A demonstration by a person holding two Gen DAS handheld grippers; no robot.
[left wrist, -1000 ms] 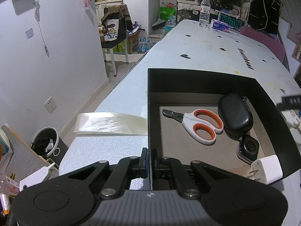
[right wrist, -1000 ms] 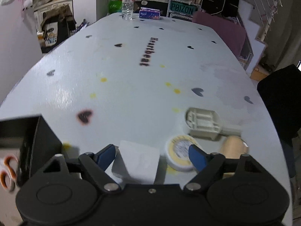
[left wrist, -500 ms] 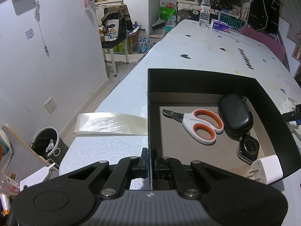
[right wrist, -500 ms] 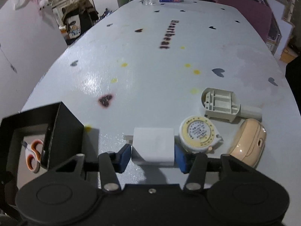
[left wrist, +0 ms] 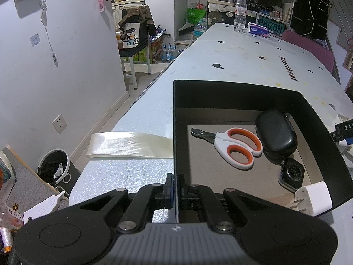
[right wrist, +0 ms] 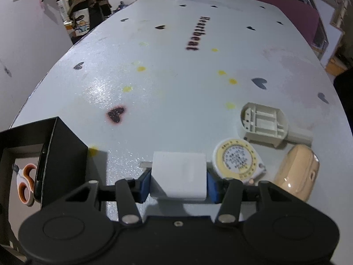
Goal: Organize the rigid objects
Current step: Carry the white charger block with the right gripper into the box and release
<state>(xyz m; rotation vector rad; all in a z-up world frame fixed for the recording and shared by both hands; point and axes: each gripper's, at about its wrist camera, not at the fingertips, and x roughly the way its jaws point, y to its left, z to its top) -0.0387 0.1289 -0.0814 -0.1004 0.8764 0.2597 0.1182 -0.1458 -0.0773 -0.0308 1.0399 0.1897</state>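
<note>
Right gripper: jaws have just closed onto white charger cube, resting on the surface beside 1 black box. Left gripper: jaws pinched shut on that box's near wall. Scissors inside.

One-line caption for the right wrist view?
Right gripper shut on a white charger cube lying on the table, beside a yellow tape measure; black box at left.

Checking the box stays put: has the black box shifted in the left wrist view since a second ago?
No. The black box keeps its place against the ribbon strip, its wall pinched in the shut left gripper.
</note>
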